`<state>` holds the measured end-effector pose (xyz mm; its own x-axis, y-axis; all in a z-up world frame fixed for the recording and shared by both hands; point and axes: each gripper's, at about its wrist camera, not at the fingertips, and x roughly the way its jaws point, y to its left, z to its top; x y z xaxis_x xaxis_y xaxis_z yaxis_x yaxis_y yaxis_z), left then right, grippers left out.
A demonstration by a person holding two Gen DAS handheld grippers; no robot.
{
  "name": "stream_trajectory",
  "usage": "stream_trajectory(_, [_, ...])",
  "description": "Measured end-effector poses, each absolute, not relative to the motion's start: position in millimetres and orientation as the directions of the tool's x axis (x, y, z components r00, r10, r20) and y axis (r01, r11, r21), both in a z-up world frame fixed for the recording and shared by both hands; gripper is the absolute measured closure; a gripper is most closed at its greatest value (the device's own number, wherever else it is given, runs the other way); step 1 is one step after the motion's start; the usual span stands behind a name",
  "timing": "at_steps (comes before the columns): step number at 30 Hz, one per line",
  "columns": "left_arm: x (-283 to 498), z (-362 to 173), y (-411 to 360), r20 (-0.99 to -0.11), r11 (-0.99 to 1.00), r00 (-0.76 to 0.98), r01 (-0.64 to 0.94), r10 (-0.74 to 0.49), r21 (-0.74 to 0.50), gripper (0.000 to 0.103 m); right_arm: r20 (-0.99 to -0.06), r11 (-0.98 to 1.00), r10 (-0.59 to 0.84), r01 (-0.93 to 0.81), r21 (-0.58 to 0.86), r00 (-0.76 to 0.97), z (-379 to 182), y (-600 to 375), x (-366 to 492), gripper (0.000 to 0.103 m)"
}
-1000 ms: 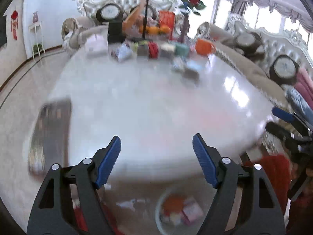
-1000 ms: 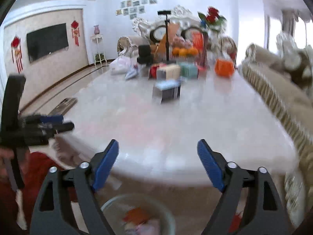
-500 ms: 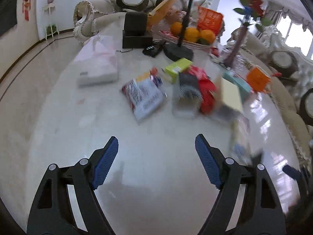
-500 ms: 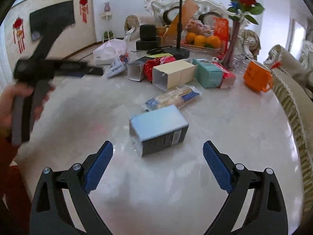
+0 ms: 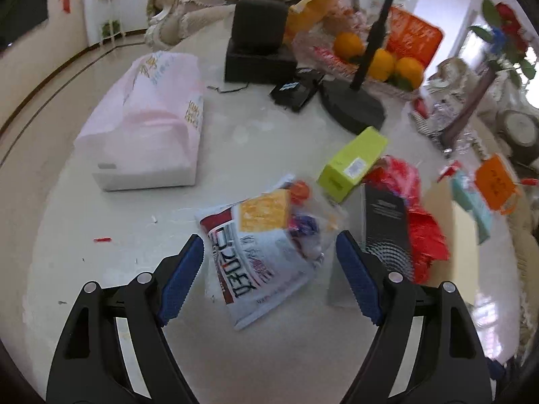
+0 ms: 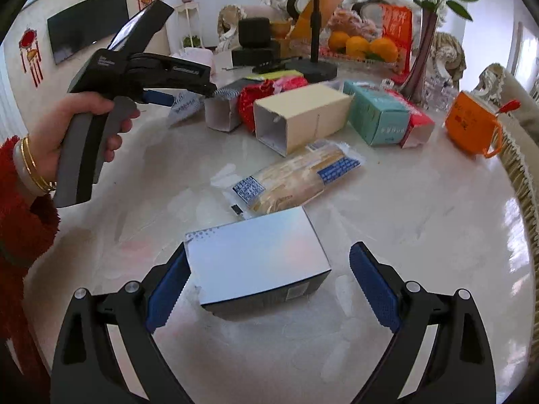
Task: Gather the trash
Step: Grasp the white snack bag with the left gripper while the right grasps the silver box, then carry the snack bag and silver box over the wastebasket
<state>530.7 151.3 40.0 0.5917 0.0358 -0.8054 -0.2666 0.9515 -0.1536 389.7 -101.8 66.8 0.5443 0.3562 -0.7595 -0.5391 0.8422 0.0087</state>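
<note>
both tools nearer – left tool (image 5: pixel 269 276) over snack bag (image 5: pixel 259 252), right tool (image 6: pixel 267 289) astride box (image 6: pixel 257 257)

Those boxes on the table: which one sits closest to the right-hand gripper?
The silvery-blue box, lying between the open right gripper fingers. The cream box and teal box lie farther back.

Oranges (image 6: pixel 363 45) sit in a tray behind a black stand base (image 5: pixel 352 107), near an orange mug (image 6: pixel 471 128).

Left gripper (image 5: pixel 269 271), right gripper (image 6: pixel 267 284): fingers spread wide, angled down.
</note>
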Motion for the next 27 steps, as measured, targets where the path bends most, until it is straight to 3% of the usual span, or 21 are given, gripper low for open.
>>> stream_trajectory(12, [534.6,30.8,156.3,-0.814,0.934,0.577,-0.32,0.062,-0.156,0.025,-0.804,0.844,0.331,-0.537,0.018,0.494,56.9,-100.8,398.7,0.018])
stream_trajectory(14, [534.0,30.4,153.8,-0.813,0.939,0.576,-0.32,0.086,-0.128,0.031,-0.805,0.844,0.32,-0.536,0.002,0.501,56.7,-100.7,397.2,0.023])
stream_trajectory(16, [531.5,30.3,151.7,-0.808,0.941,0.572,-0.33,0.138,-0.073,0.048,-0.799,0.847,0.313,-0.532,-0.01,0.513,57.9,-101.8,394.9,0.034])
stream_trajectory(18, [530.9,30.8,151.0,-0.807,0.945,0.571,-0.323,0.149,-0.054,0.055,-0.795,0.855,0.311,-0.519,-0.005,0.521,58.5,-105.4,395.1,0.045])
stream_trajectory(27, [501.7,41.2,158.6,-0.791,0.939,0.602,-0.324,0.109,-0.117,0.059,-0.763,0.881,0.344,-0.469,0.061,0.547,68.3,-127.6,379.7,0.045])
